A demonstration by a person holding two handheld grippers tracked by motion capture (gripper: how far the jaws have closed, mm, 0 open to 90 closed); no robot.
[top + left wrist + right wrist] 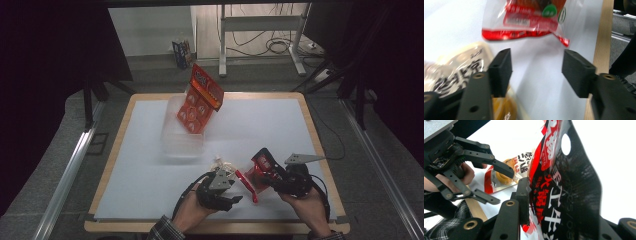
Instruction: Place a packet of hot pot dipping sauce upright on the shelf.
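My right gripper [267,171] [564,217] is shut on a black and red snack packet [261,161] [564,190] and holds it upright above the table's front right. My left gripper [236,189] [536,72] [502,187] stands open near the front edge, with only bare white table between its jaws. A cream packet with black characters and a yellow pastry [224,166] [456,67] [501,177] lies beside its left jaw. Just ahead of the jaws lies a clear packet with a red edge [247,186] [524,22].
At the back middle of the white table [150,170] a clear plastic bin [175,137] holds a tall red pack [199,100] that leans out of it. The wooden front edge [602,45] runs close by the left gripper. Desk legs and cables stand beyond the table.
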